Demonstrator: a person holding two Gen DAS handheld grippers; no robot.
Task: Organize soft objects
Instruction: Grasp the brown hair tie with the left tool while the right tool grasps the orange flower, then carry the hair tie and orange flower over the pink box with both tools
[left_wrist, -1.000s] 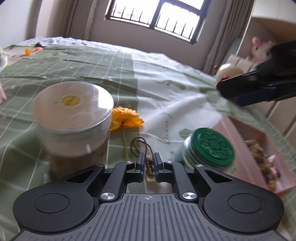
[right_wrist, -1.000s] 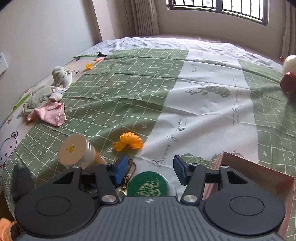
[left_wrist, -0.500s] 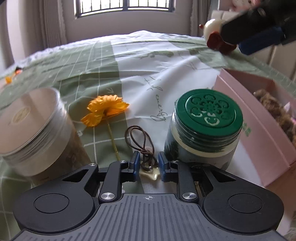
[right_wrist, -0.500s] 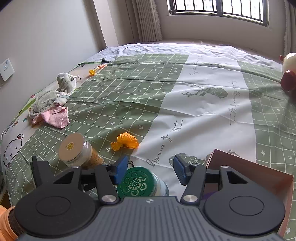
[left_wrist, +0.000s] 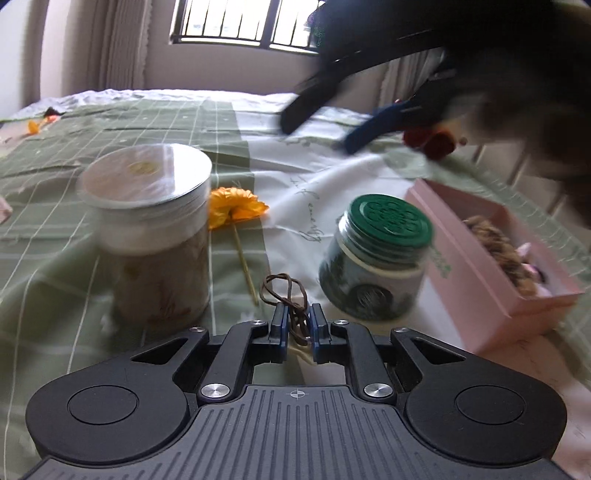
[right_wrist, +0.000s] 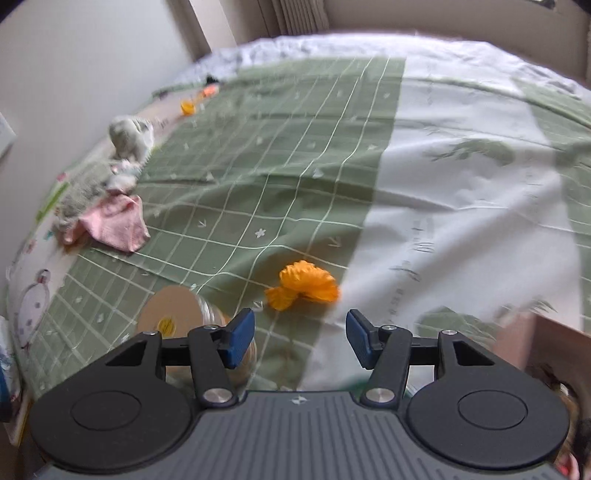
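A thin brown looped hair tie (left_wrist: 286, 299) is pinched between the nearly closed jaws of the left gripper (left_wrist: 297, 328), low over the green checked bedspread (left_wrist: 74, 229). Just beyond stand a clear silver-lidded jar (left_wrist: 155, 236) and a green-lidded glass jar (left_wrist: 376, 258). Farther off, the right gripper (right_wrist: 300, 338) is held with jaws spread, nothing between them.

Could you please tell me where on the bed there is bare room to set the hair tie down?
Bare bedspread lies beyond the orange flower, across the white band and green grid. It is crowded near the left gripper: the hair tie sits between the tan-lidded jar, the green-lidded jar and the pink box.
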